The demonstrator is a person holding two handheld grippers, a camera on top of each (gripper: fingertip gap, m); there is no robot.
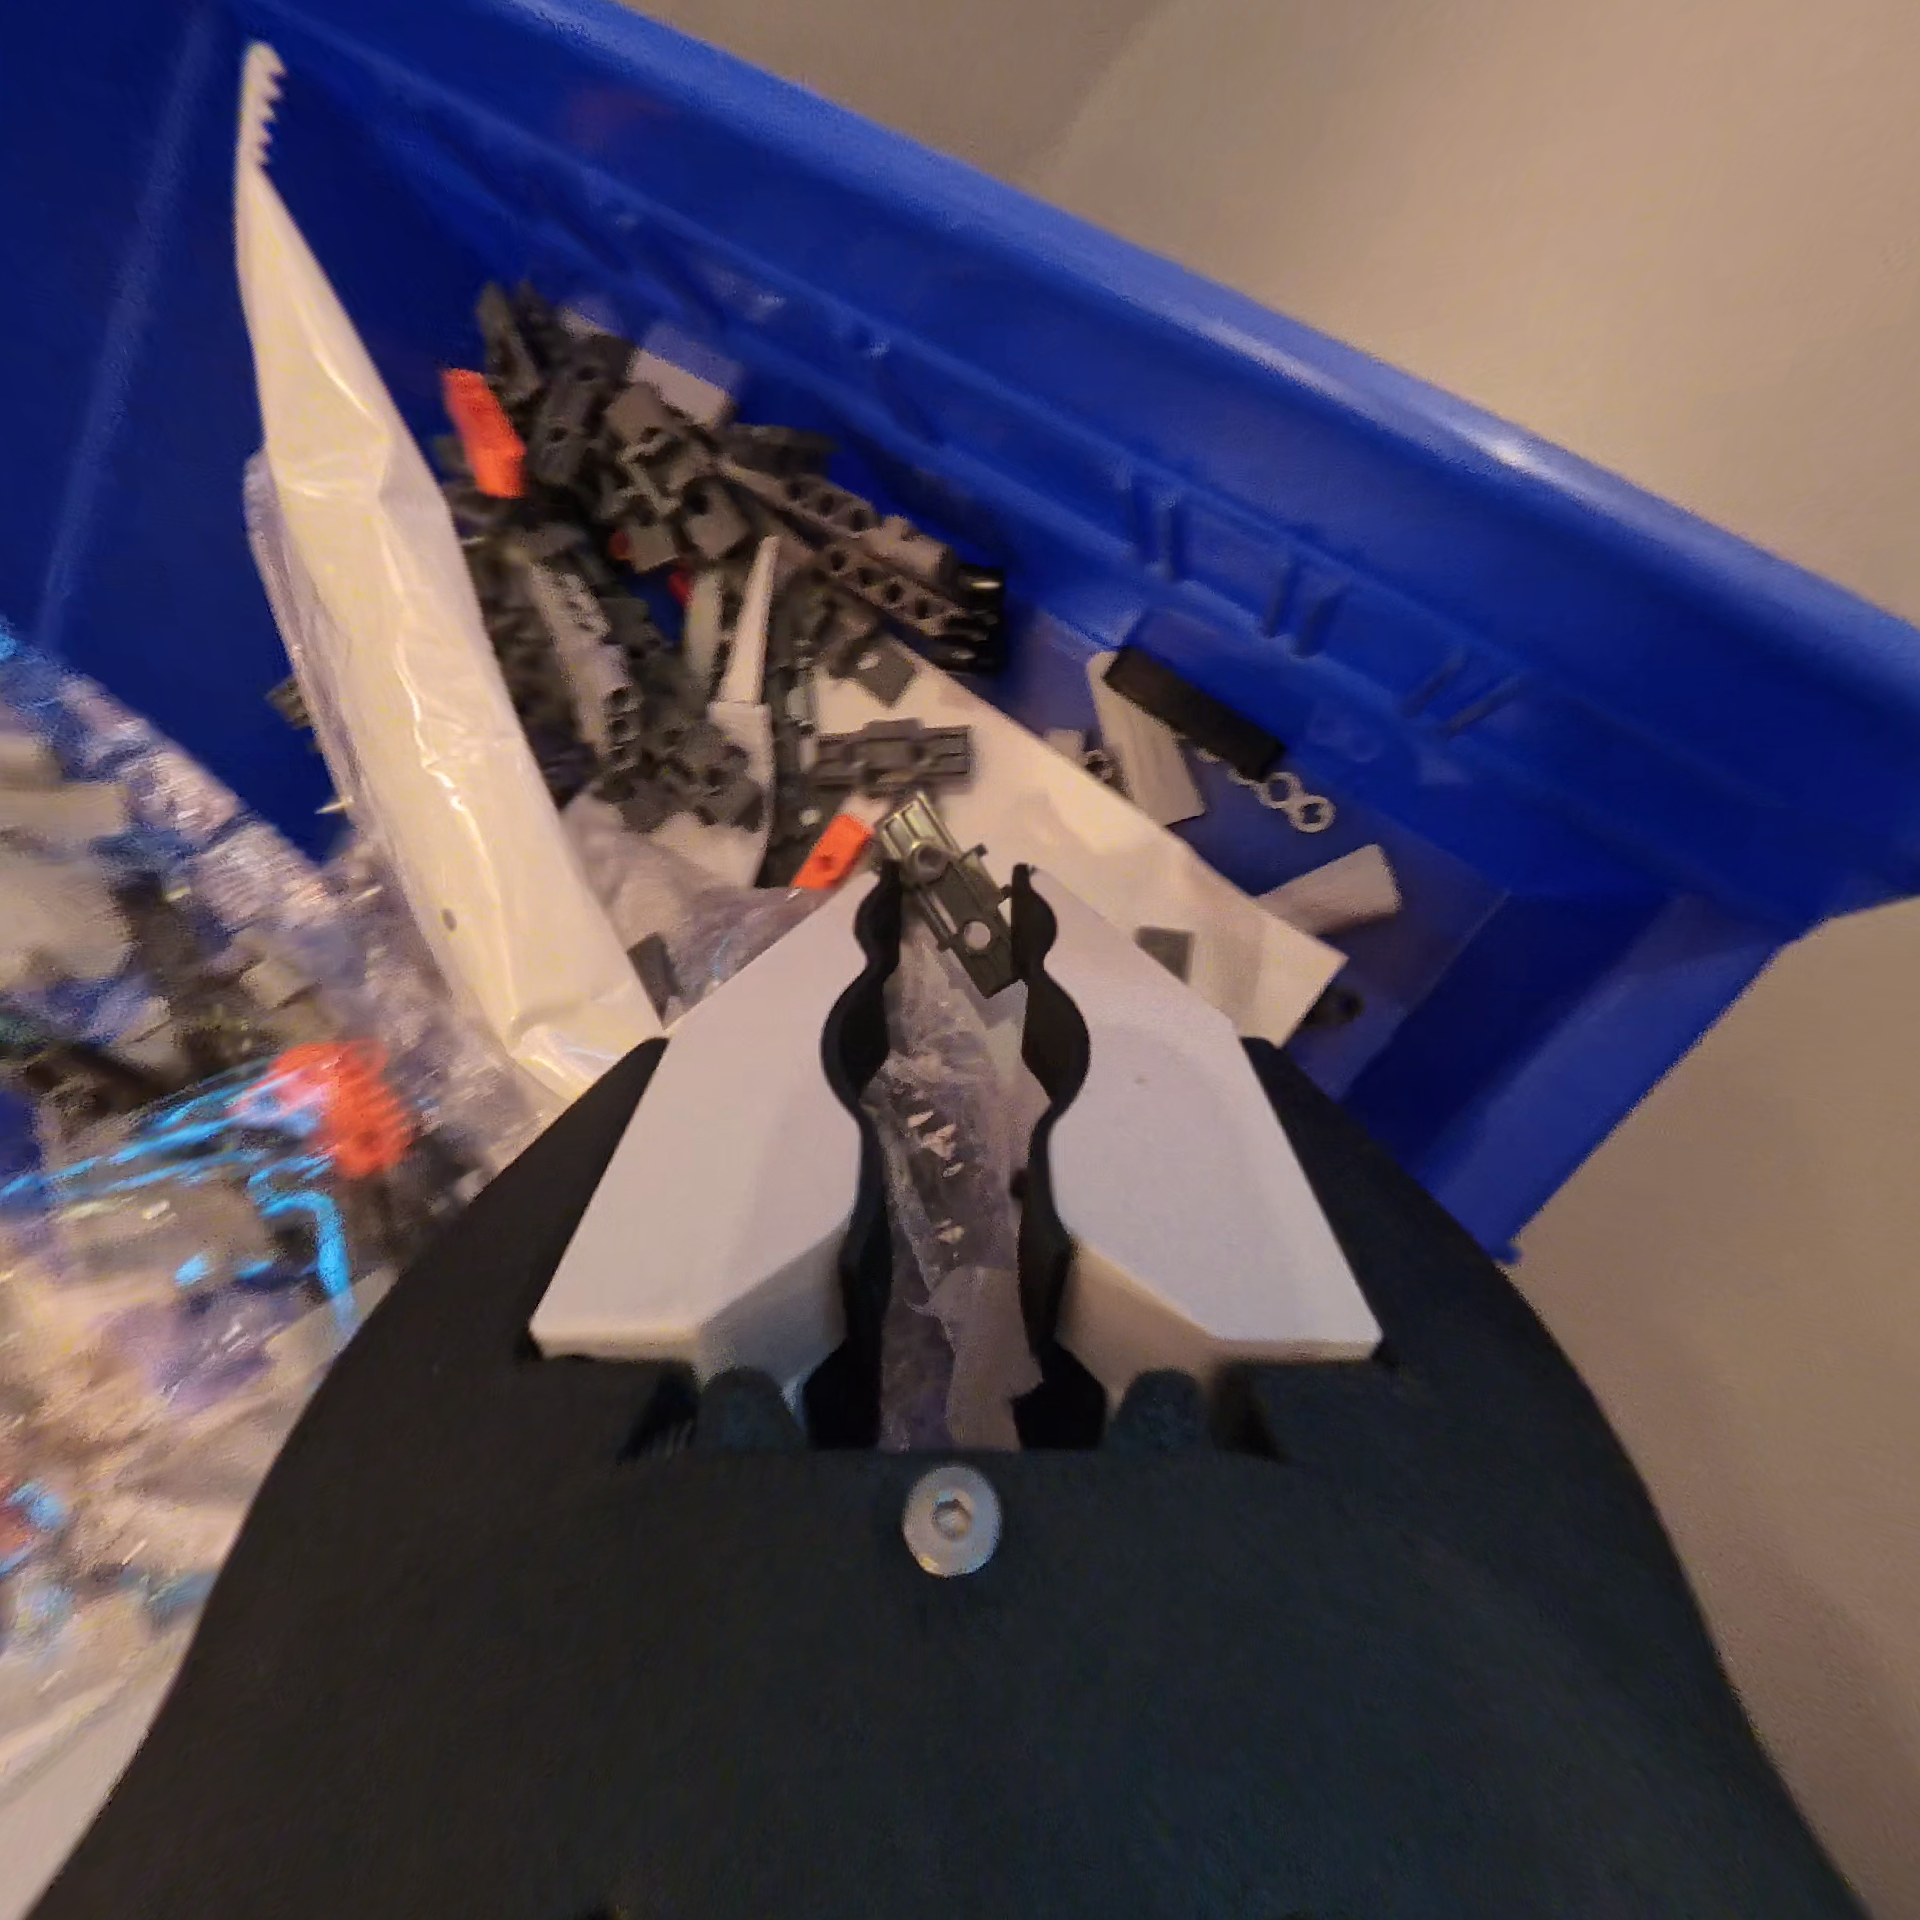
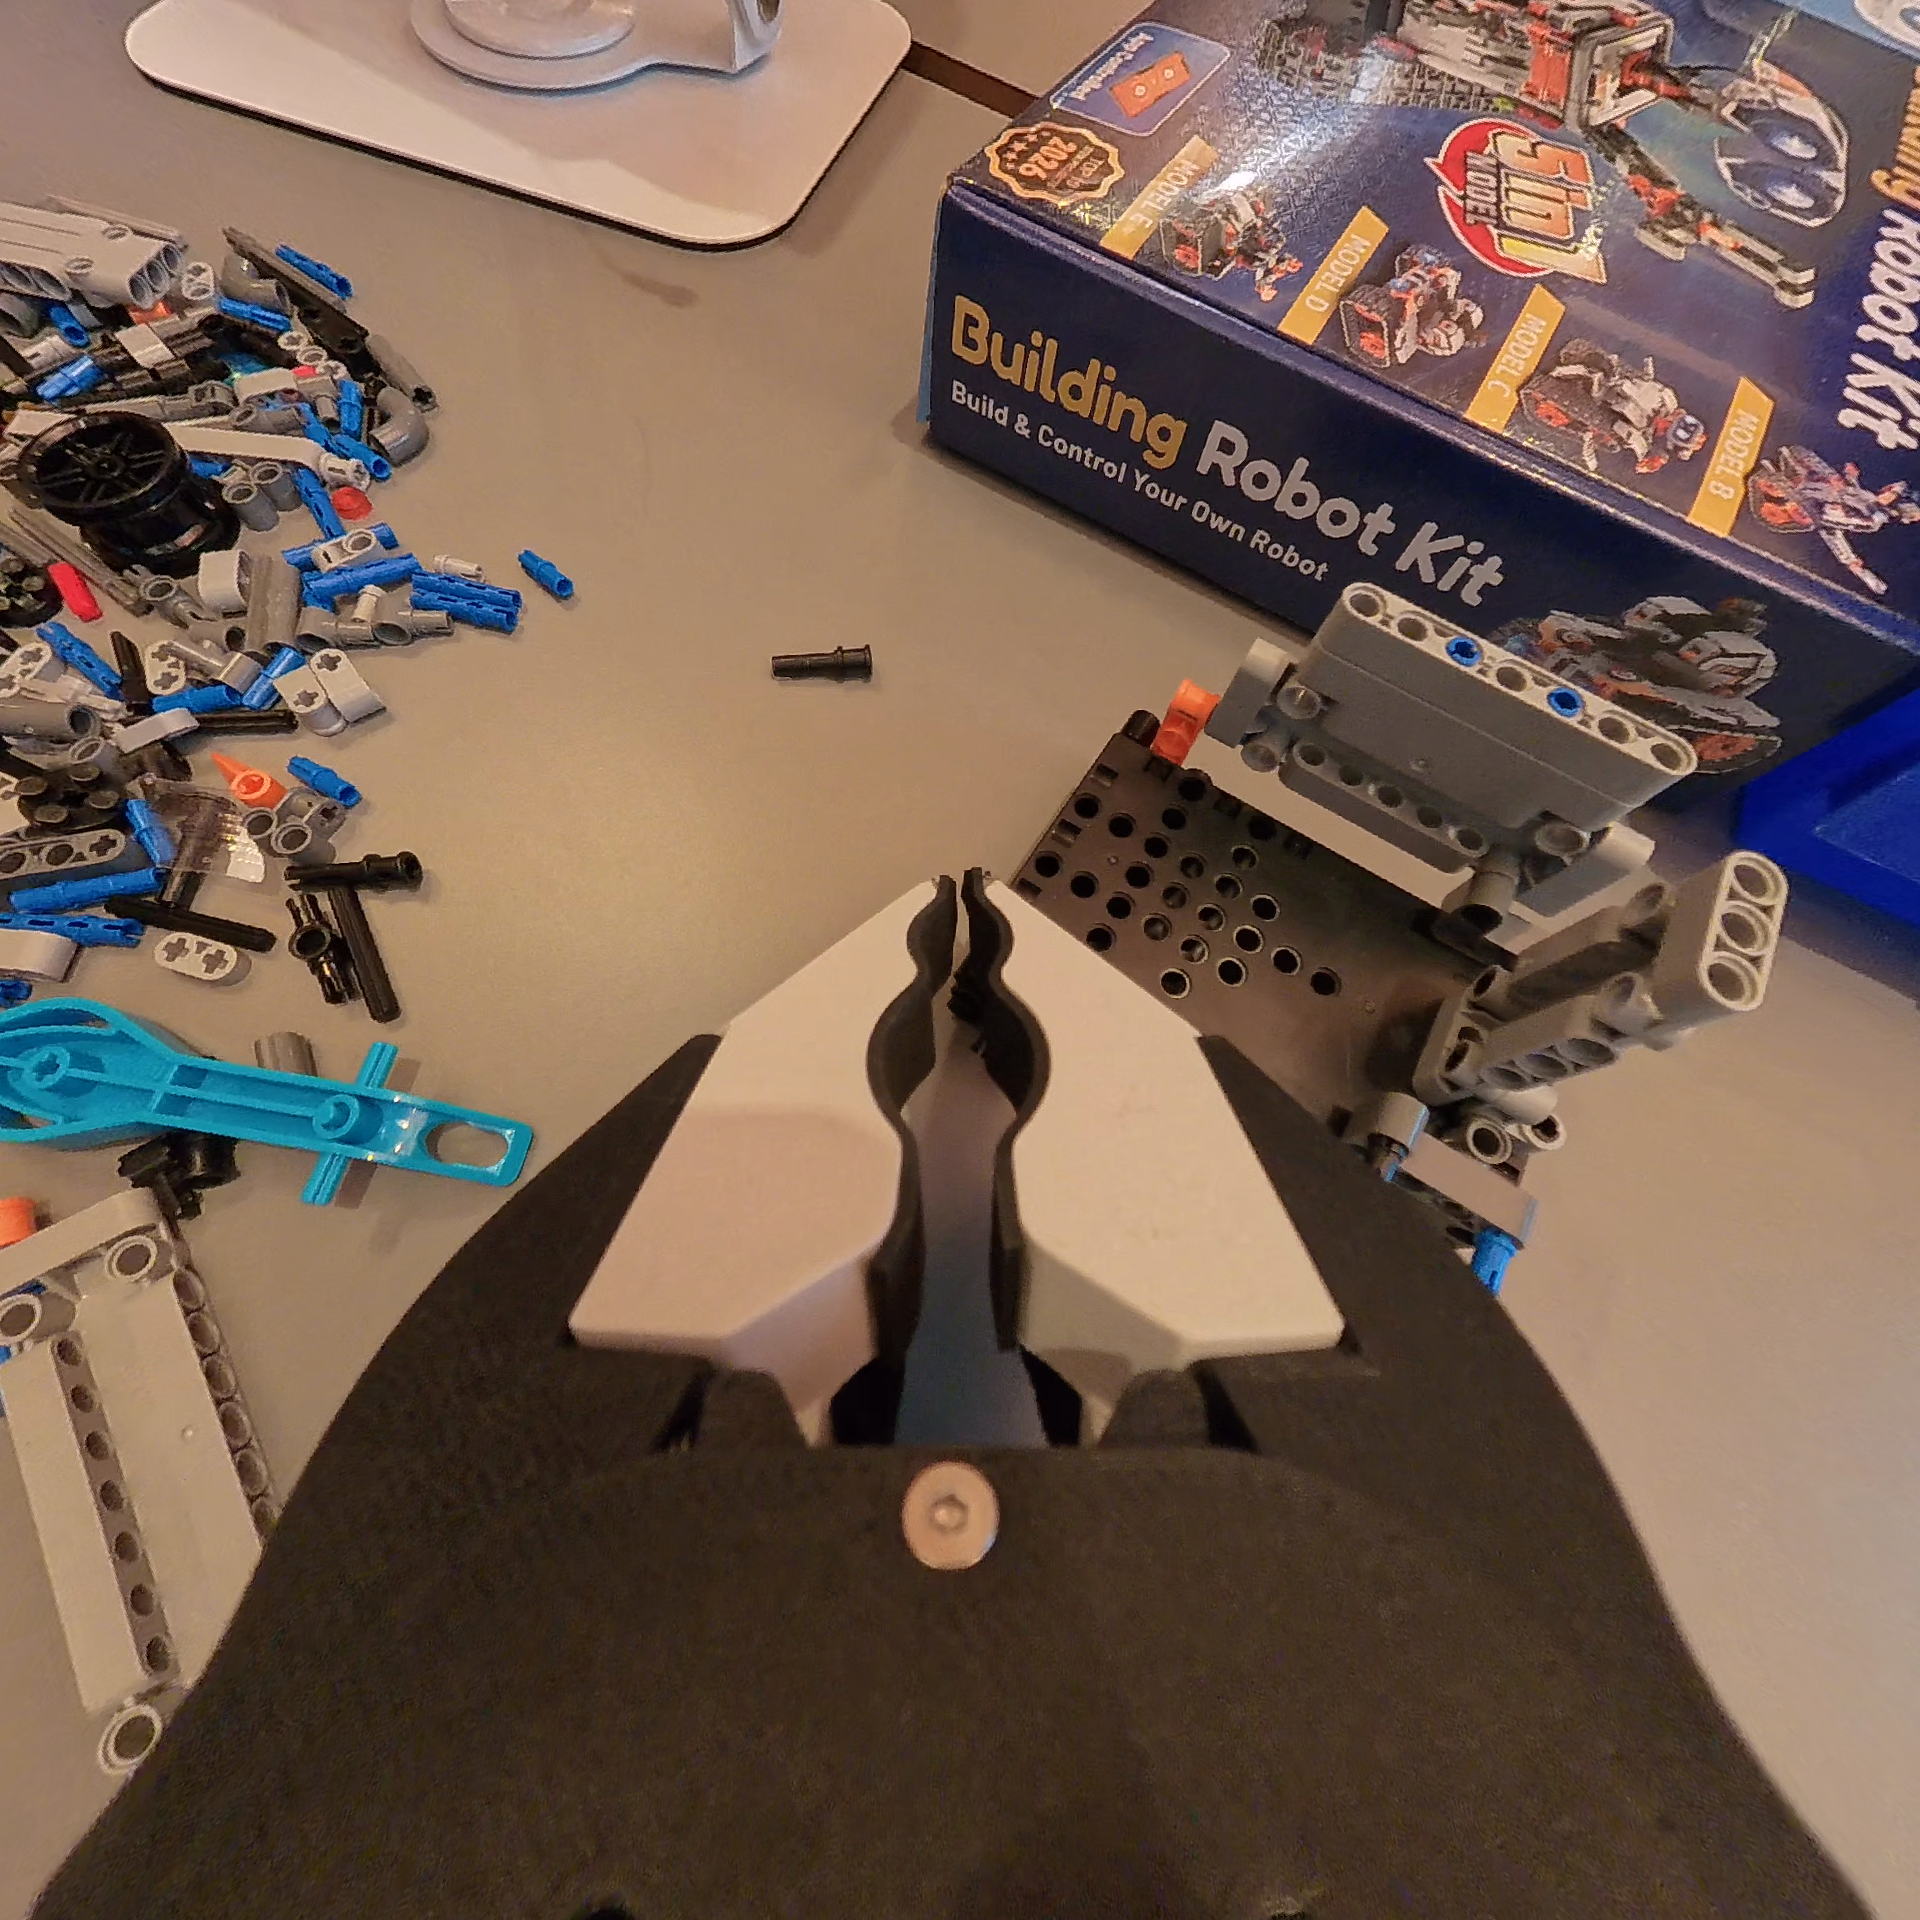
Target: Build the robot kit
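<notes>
In the left wrist view my left gripper (image 1: 953,878) is shut on a small grey connector piece (image 1: 951,906) and holds it by the fingertips over a blue bin (image 1: 1143,436). The bin holds dark grey parts (image 1: 644,499) and white plastic bags (image 1: 416,727). In the right wrist view my right gripper (image 2: 958,883) is shut, with what looks like a small black pin (image 2: 966,997) pinched between its pads. It hovers just left of a partly built model: a black perforated plate (image 2: 1174,883) with grey beams (image 2: 1455,707).
A dark blue kit box (image 2: 1403,364) lies behind the model. A loose black pin (image 2: 821,662) lies on the grey table. A pile of small blue, grey and black parts (image 2: 208,520), a teal tool (image 2: 260,1112) and a grey beam frame (image 2: 104,1434) lie at left. A white base (image 2: 520,135) stands at the back. Spacing between my two grippers at the tips: around 60 cm. The black perforated plate (image 2: 1174,883) sits 4 cm or so from the ends of my right fingers.
</notes>
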